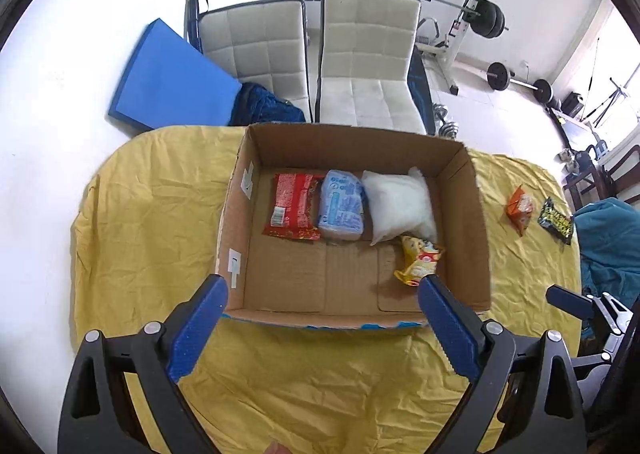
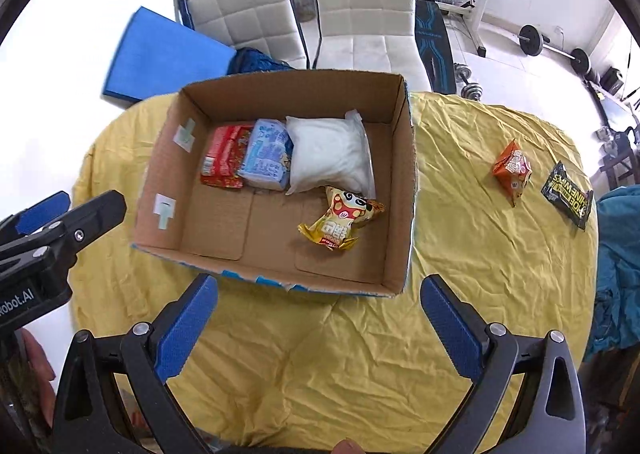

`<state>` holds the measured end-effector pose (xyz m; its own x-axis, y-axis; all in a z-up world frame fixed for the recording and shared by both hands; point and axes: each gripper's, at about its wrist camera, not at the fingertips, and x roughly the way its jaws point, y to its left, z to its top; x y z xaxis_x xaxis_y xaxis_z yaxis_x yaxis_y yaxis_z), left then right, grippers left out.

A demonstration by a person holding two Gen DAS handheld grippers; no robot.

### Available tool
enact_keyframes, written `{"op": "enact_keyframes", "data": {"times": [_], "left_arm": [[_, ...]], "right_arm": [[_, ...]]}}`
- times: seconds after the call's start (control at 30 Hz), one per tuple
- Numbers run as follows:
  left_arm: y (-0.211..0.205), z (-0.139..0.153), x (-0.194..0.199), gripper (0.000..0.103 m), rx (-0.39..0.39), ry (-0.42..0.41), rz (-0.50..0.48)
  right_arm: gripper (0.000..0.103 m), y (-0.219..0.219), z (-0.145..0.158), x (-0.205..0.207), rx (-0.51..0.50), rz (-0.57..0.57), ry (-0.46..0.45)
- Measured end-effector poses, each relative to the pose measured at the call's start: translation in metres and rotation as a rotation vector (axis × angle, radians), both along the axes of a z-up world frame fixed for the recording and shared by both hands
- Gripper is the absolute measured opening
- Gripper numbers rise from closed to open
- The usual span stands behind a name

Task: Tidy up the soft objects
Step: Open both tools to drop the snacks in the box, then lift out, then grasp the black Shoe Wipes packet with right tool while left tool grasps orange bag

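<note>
An open cardboard box [image 1: 478, 230] [image 2: 402, 189] stands on the yellow tablecloth. Inside lie a red packet [image 1: 294, 205] [image 2: 224, 157], a blue-white packet [image 1: 342, 205] [image 2: 266, 157], a white pillow-like bag [image 1: 400, 205] [image 2: 328, 157] and a yellow snack bag [image 1: 418, 260] [image 2: 344, 219]. An orange packet [image 1: 520, 209] [image 2: 512, 169] and a black packet [image 1: 556, 221] [image 2: 566, 195] lie on the cloth right of the box. My left gripper [image 1: 322, 288] is open and empty at the box's near edge. My right gripper [image 2: 320, 290] is open and empty just before the box.
The yellow cloth [image 1: 152, 213] [image 2: 480, 274] covers the table. Two white chairs [image 1: 368, 61] [image 2: 360, 13], a blue mat [image 1: 168, 77] and weight equipment [image 1: 480, 21] stand behind. A teal cloth [image 2: 616, 254] lies at the right edge.
</note>
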<state>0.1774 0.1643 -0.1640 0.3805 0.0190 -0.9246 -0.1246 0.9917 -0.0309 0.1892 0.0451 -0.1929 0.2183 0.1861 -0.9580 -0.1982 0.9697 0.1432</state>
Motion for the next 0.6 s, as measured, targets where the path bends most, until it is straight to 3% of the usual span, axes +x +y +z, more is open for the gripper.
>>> {"op": "enact_keyframes", "data": {"times": [0.27, 0.6], "left_arm": [[-0.036, 0.023, -0.008, 0.098, 0.006, -0.044, -0.017], [-0.145, 0.004, 0.029, 0.098, -0.047, 0.015, -0.146]], "right_arm": [[0.103, -0.053, 0.012, -0.002, 0.056, -0.063, -0.001], [0.103, -0.201, -0.005, 0.018, -0.011, -0.273, 0.019]]}}
